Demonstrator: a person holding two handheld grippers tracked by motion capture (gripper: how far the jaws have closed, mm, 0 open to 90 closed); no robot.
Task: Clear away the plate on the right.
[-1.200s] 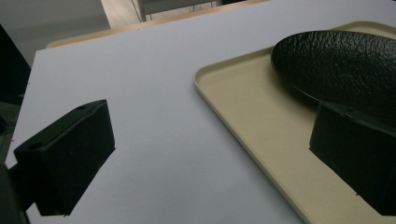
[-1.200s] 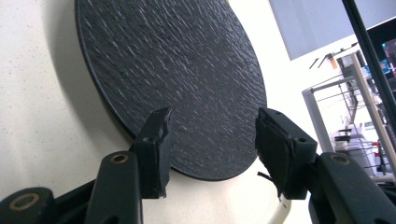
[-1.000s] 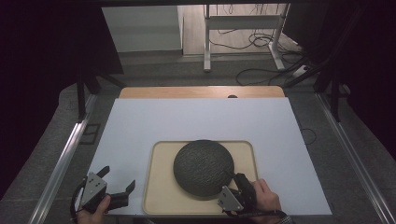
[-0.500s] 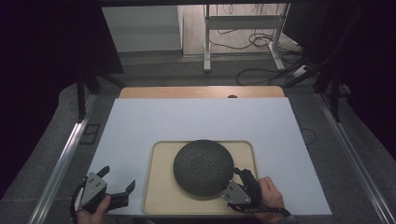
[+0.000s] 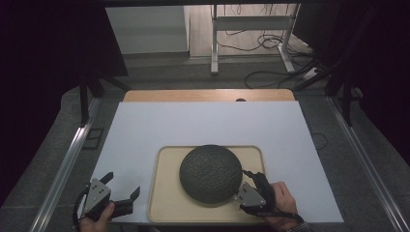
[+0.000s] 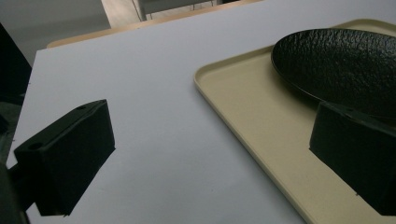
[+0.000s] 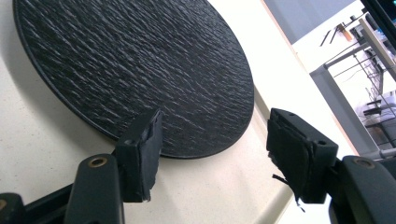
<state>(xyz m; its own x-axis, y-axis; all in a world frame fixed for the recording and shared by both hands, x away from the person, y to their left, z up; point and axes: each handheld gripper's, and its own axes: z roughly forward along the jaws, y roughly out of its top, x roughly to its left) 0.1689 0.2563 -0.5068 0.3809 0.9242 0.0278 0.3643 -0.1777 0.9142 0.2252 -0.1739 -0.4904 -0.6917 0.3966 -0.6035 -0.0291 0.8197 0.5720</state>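
- At the near left, our left gripper rests on the white surface just left of the tray, its jaws spread with nothing between them; we hold it there, out of the way.
- One beige tray lies near the front edge of the surface, and one dark, rough-textured plate sits on it, a little right of the tray's middle.
- At the near right, our right gripper sits low at the plate's near right rim. Its jaws have just been opening; in the right gripper view they stand apart with the rim edge between them, the pads not pressing on it, so the plate is released.
- We judge the step in hand to be letting go of the plate on the tray. To do it well, we open wide enough that neither pad drags the rim, then draw the gripper straight back along the tray floor without lifting or nudging the plate.
- The count: one plate, one tray, one white surface, two grippers.
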